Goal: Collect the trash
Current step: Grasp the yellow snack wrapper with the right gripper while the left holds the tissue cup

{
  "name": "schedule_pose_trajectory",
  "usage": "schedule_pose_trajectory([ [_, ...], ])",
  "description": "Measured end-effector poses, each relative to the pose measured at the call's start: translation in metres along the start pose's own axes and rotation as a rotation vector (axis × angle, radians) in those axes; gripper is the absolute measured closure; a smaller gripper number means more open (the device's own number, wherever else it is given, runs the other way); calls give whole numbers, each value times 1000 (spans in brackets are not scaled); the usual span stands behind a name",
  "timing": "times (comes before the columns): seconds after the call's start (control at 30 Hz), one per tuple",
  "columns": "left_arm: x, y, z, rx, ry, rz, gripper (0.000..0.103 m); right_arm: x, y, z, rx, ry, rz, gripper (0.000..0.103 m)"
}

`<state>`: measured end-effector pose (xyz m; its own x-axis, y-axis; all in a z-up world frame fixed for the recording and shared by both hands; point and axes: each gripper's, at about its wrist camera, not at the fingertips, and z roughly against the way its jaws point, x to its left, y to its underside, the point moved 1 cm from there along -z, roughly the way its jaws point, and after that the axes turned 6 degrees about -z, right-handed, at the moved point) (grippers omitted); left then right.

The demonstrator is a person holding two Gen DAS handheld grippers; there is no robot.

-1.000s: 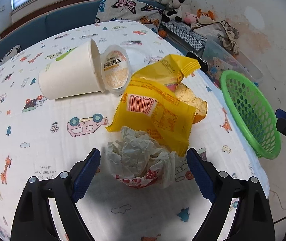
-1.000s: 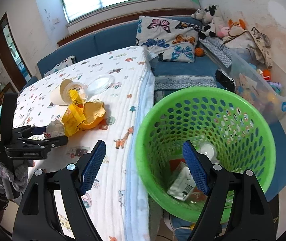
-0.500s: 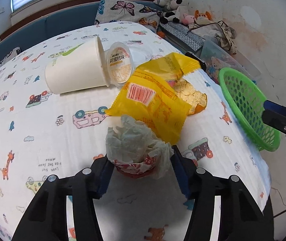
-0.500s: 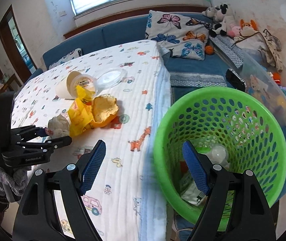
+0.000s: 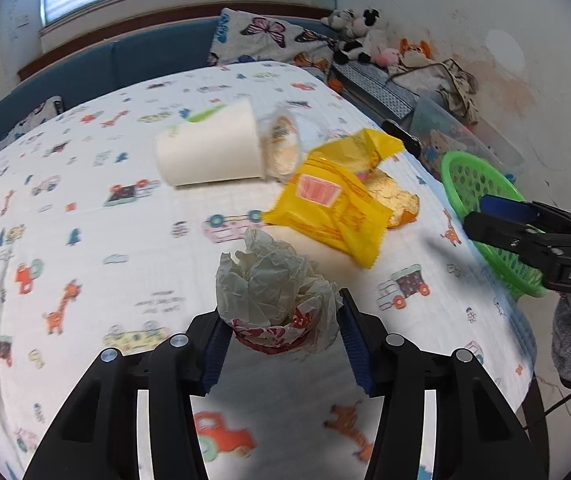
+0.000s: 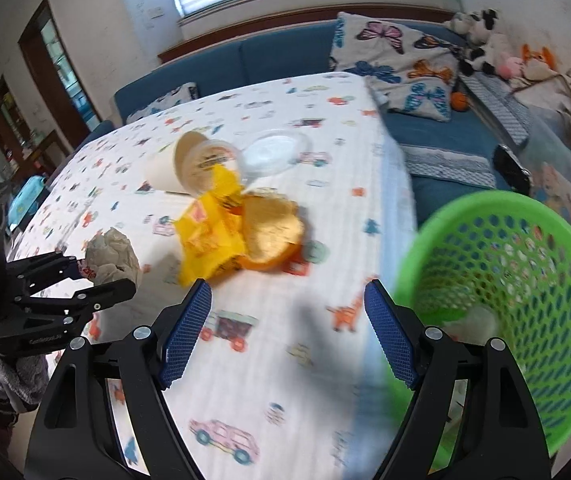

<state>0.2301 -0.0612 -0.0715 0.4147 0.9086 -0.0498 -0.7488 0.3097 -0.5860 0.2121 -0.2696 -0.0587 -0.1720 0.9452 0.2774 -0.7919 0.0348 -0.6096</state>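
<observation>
Paper wad gripped, basket off to the right

The left gripper (image 5: 281,344) is closing on the crumpled paper (image 5: 273,284); the green basket (image 5: 481,184) lies rightward (right gripper (image 6: 287,332) open, nearer it).

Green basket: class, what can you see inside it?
Inside the green basket, only a blurred pale lump shows low down. The right hand-held gripper and motion blur hide the rest.
</observation>
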Motion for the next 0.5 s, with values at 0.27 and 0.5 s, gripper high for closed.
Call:
schedule_pose_trajectory([
  [0.27,26,8,21,-30,-29,69,54,39,-12,-37,50,-59,84,26],
  [0.5,41,13,25,-33,-34,108,54,56,-22,-68,85,-31,146,26],
])
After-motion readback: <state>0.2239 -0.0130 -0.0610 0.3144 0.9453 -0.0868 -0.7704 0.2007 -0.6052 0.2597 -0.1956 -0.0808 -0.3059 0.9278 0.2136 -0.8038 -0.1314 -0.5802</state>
